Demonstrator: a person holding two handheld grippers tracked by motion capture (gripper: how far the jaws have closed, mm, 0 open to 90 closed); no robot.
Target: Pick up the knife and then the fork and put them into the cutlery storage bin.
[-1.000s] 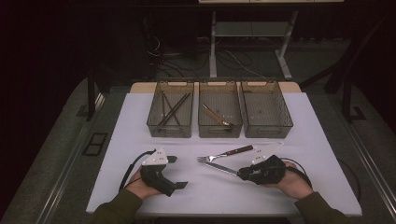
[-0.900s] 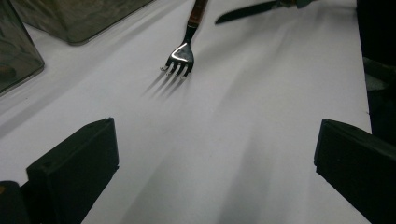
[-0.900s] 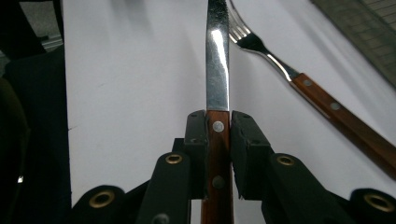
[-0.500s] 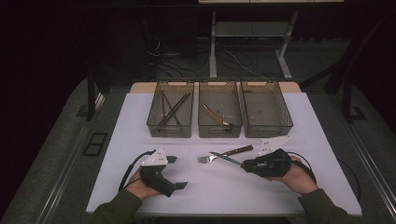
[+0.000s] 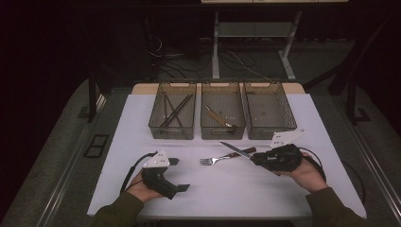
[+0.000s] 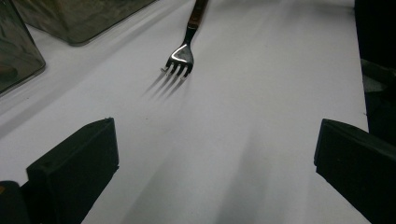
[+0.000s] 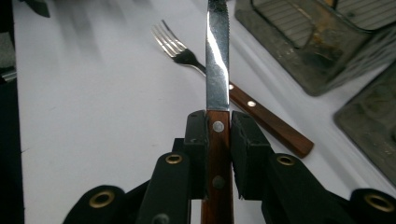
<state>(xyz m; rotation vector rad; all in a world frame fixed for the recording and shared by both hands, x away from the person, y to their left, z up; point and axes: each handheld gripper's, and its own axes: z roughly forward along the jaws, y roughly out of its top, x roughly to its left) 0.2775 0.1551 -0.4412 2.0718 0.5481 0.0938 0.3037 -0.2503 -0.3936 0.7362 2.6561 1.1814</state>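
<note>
My right gripper [image 7: 218,122] is shut on the wooden handle of a steak knife [image 7: 216,70], whose serrated blade points away from me, lifted over the table. In the high view that knife [image 5: 235,151] sticks out to the left of the right gripper [image 5: 255,158]. A fork [image 5: 218,160] with a wooden handle lies on the white table just beside it; its tines [image 6: 178,60] face my left gripper [image 6: 215,158]. The left gripper [image 5: 177,175] rests at the front left, open, with nothing between its jaws.
Three clear bins stand in a row at the back: the left bin [image 5: 173,118] holds dark sticks, the middle bin [image 5: 222,118] holds golden utensils, the right bin [image 5: 269,116] looks bare. The table's white sheet [image 5: 227,189] spreads in front.
My right gripper has closed on the knife's handle and lifted it, moving right and slightly back. The fork stays on the table. The left gripper has not moved.
</note>
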